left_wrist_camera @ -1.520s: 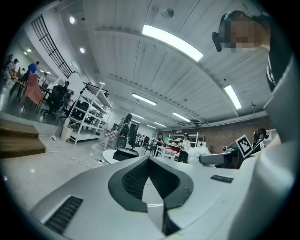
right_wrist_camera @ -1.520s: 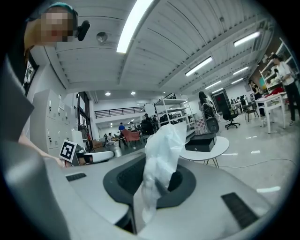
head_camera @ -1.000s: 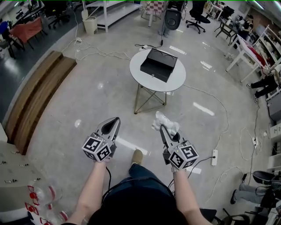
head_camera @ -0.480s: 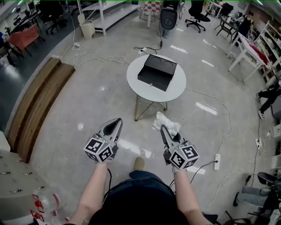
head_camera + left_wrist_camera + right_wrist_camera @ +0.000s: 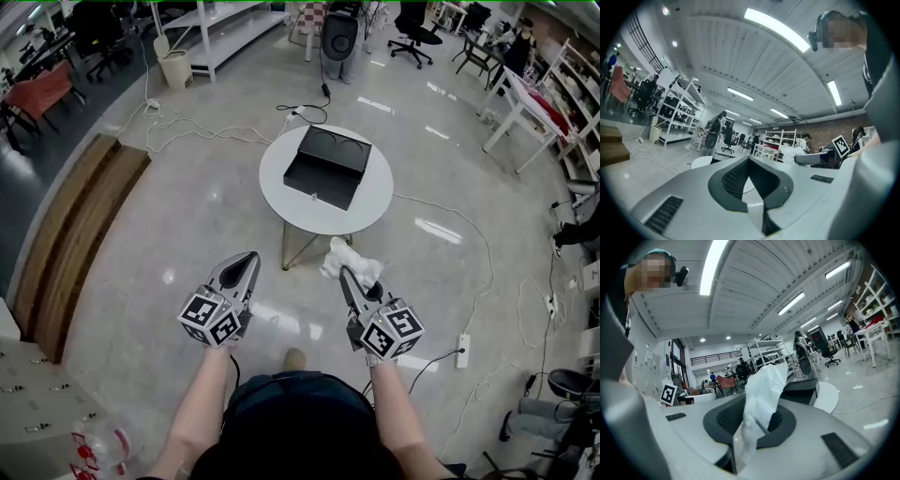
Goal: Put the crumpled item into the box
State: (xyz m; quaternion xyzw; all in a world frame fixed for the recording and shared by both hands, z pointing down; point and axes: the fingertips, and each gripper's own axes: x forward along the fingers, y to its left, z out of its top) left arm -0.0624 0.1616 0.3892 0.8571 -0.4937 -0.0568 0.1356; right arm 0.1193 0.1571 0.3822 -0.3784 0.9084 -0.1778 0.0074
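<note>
A black open box (image 5: pixel 323 167) lies on a round white table (image 5: pixel 281 202) ahead of me. My right gripper (image 5: pixel 345 274) is shut on a crumpled white paper item (image 5: pixel 349 261), which sticks out past its tips just short of the table's near edge. In the right gripper view the crumpled item (image 5: pixel 761 394) stands up between the jaws of the right gripper (image 5: pixel 758 405), with the box (image 5: pixel 801 389) and the table (image 5: pixel 828 398) beyond. My left gripper (image 5: pixel 248 259) is held level beside it, shut and holding nothing. In the left gripper view the left gripper (image 5: pixel 749 159) shows closed jaws.
Cables (image 5: pixel 202 127) trail over the glossy floor around the table, and a power strip (image 5: pixel 461 350) lies at the right. A wooden step (image 5: pixel 80 225) runs along the left. Shelving (image 5: pixel 220 28), office chairs (image 5: pixel 412 23) and a fan (image 5: pixel 337 37) stand at the back.
Both grippers, the right one still holding the crumpled item, have moved forward with the person. The table and box now sit closer in the head view.
</note>
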